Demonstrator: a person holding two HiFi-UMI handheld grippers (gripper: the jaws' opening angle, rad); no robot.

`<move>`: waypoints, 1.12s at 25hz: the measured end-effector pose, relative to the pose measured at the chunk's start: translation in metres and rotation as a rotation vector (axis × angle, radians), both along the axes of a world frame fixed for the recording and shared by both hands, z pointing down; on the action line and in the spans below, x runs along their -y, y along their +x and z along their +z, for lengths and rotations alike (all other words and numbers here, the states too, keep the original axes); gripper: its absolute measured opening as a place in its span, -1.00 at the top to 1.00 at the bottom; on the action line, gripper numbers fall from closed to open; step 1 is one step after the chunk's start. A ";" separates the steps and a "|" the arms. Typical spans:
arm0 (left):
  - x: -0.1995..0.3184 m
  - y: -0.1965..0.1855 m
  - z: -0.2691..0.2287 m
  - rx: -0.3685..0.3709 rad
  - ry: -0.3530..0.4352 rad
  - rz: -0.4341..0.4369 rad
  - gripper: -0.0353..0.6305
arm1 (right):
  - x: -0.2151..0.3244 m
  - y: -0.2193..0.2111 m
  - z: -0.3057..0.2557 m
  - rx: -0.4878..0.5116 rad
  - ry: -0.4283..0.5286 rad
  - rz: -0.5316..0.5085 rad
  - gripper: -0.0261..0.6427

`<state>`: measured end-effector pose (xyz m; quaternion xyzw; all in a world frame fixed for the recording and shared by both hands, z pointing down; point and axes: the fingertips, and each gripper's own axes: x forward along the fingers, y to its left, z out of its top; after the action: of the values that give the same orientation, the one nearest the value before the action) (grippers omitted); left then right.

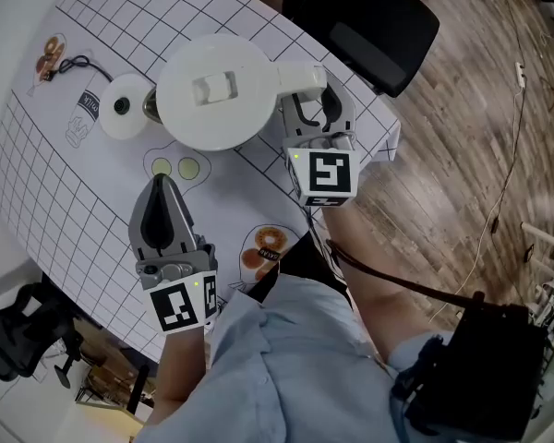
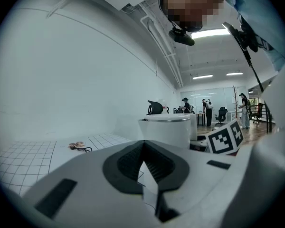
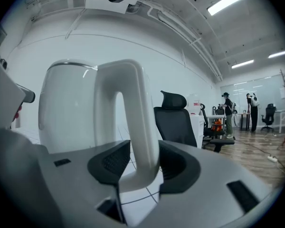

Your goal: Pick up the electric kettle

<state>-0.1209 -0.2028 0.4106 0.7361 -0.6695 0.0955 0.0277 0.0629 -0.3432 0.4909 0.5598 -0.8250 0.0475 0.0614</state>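
Lit brightly and evenly by ceiling strip lights [image 3: 226, 0], glaring white in both gripper views. Casts only soft, faint shadows on the table [image 1: 65, 192]. Bends strongly at each gripper view's edges, black at the corners. Smears the floor [image 1: 535, 201] at the head view's right.

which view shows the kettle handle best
The right gripper view: the kettle handle stands close, upright between the fingers of the right gripper. The head view shows only its top; the left gripper view shows just the kettle body.

Your white kettle [image 1: 217, 90] stands upright on the checked bench [image 1: 46, 201], lid shut, its looped handle [image 3: 142, 127] facing your right side.
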 end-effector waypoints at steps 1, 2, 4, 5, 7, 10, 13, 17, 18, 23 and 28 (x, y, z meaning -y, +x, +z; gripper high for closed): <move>0.000 0.002 -0.001 -0.004 0.005 0.005 0.89 | -0.002 0.001 0.001 -0.006 -0.007 0.003 0.42; 0.001 0.003 -0.003 -0.007 0.011 0.009 0.89 | -0.004 0.002 0.001 -0.007 -0.017 0.007 0.40; 0.002 0.006 -0.006 -0.014 0.026 0.018 0.89 | -0.008 0.003 0.000 -0.004 -0.035 0.011 0.38; 0.002 0.006 -0.008 -0.017 0.034 0.022 0.89 | -0.011 0.003 0.001 -0.004 -0.043 0.008 0.37; 0.000 0.007 -0.011 -0.024 0.043 0.027 0.89 | -0.021 0.004 0.004 -0.018 -0.057 -0.008 0.36; -0.003 0.008 -0.014 -0.037 0.049 0.032 0.89 | -0.038 0.005 0.004 -0.055 -0.071 -0.035 0.36; 0.000 0.010 -0.018 -0.050 0.076 0.039 0.89 | -0.047 0.008 -0.005 -0.052 -0.066 -0.028 0.36; 0.000 0.016 -0.028 -0.062 0.104 0.058 0.89 | -0.062 0.009 -0.031 -0.039 -0.030 -0.004 0.37; 0.000 0.017 -0.031 -0.064 0.109 0.062 0.89 | -0.067 0.008 -0.038 -0.041 -0.017 -0.002 0.43; 0.004 0.015 -0.042 -0.073 0.137 0.065 0.89 | -0.087 -0.006 -0.084 -0.004 0.110 -0.027 0.85; 0.005 0.014 -0.051 -0.076 0.164 0.072 0.89 | -0.102 -0.020 -0.104 0.021 0.150 -0.049 0.91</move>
<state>-0.1072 -0.2073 0.3593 0.7627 -0.6465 0.0133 -0.0108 0.0431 -0.2410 0.3864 0.5419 -0.8403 -0.0100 0.0120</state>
